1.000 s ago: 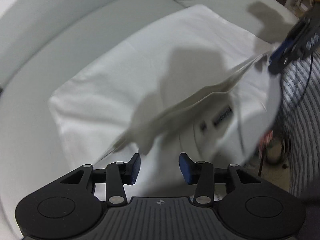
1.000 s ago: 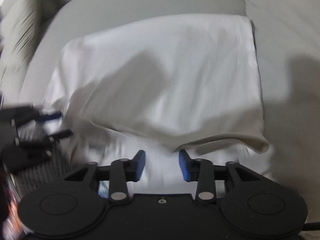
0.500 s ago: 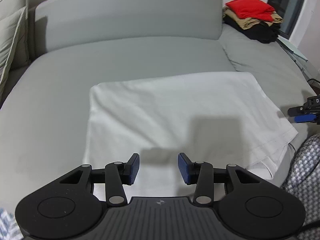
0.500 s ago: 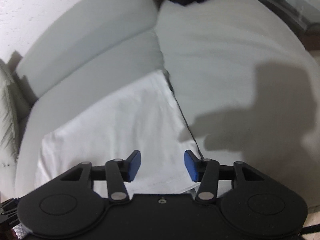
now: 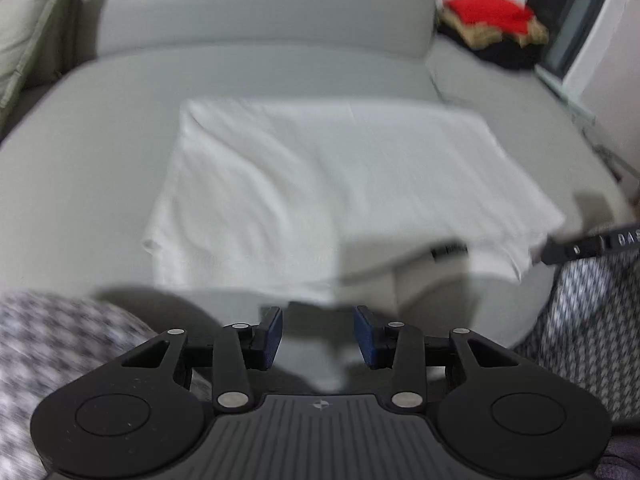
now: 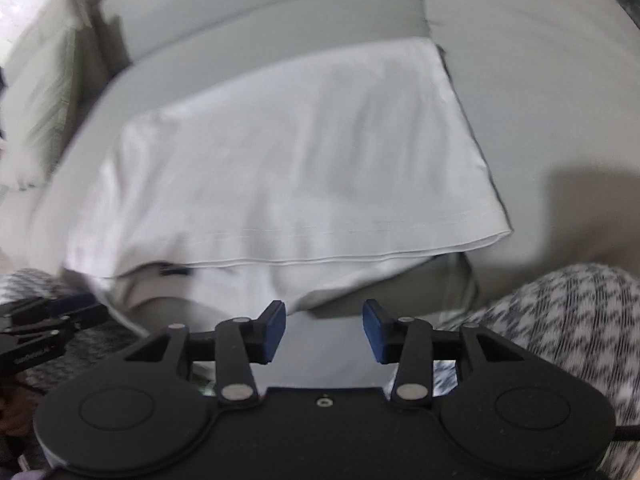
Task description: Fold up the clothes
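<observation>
White shirt (image 5: 340, 184) lies folded flat on sofa (image 5: 260, 68); near hem overhangs the sofa edge. We hold both grippers (image 5: 319, 336) (image 6: 324, 330) wide open, empty, just short of the shirt.

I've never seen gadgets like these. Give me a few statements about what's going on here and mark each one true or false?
1. The white garment lies spread on the grey sofa. True.
2. The left gripper is clamped on the garment. False: its jaws stand open with nothing between them.
3. A red item tops the pile of clothes at the sofa's far end. True.
4. The right gripper holds the garment's hem. False: it is open and empty, short of the cloth.
5. The garment's near edge hangs over the front of the seat. True.
</observation>
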`<state>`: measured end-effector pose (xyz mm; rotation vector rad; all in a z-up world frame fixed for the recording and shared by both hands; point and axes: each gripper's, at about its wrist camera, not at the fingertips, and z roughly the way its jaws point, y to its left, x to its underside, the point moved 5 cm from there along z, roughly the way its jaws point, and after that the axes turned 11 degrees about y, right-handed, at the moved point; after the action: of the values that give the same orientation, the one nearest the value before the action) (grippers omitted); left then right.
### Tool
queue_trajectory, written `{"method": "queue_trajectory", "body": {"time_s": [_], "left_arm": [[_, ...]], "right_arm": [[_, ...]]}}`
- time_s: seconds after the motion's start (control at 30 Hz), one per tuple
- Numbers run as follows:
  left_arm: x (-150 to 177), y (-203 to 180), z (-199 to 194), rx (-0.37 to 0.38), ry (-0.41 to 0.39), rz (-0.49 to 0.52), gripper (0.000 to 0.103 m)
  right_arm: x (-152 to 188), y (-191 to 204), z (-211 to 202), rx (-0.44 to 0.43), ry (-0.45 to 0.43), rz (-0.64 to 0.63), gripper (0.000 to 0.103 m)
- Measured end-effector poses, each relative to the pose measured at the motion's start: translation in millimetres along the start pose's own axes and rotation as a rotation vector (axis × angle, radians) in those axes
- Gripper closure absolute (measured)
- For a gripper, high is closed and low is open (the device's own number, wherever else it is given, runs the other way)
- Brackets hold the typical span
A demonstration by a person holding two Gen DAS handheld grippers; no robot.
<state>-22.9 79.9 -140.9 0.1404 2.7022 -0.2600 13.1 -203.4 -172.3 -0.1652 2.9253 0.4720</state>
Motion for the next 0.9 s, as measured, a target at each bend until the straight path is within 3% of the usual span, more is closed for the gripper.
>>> {"method": "queue_trajectory", "body": {"time_s": [0.13, 0.27, 0.33, 0.43, 0.67, 0.73, 0.9], "left_arm": [[-37.4, 45.0, -25.8, -0.012, -0.161, -0.105, 0.06], [-81.5, 107.3, -11.8, 0.066, -0.233, -0.332, 0.063], [-99.3, 130.7, 4.4, 0.096, -0.227, -0.394, 0.063], [-118.9, 159.7, 29.4, 0.217, -0.198, -0.506, 0.064], [-148.6, 204.1, 87.1, 0.447, -0.148, -0.772, 0.065], [-154.3, 211.5, 97.9, 0.475, -0.134, -0.811, 0.066], [-166.8, 218.0, 118.4, 0.512, -0.08, -0.826, 0.081]], "right_arm": [[-12.3, 21.4, -15.1, -0.053, -0.074, -0.018, 0.04], [-39.4, 45.7, -0.7, -0.094, -0.102, 0.003, 0.04], [-49.5, 56.5, 15.7, -0.125, -0.09, 0.03, 0.045], [-58.9, 71.0, 31.7, -0.135, -0.063, 0.051, 0.072], [-72.3, 77.4, 57.3, -0.057, -0.037, 0.056, 0.071], [-70.4, 74.3, 58.0, -0.062, -0.044, 0.067, 0.07], [-70.7, 71.4, 57.8, -0.089, -0.041, 0.093, 0.068]]}}
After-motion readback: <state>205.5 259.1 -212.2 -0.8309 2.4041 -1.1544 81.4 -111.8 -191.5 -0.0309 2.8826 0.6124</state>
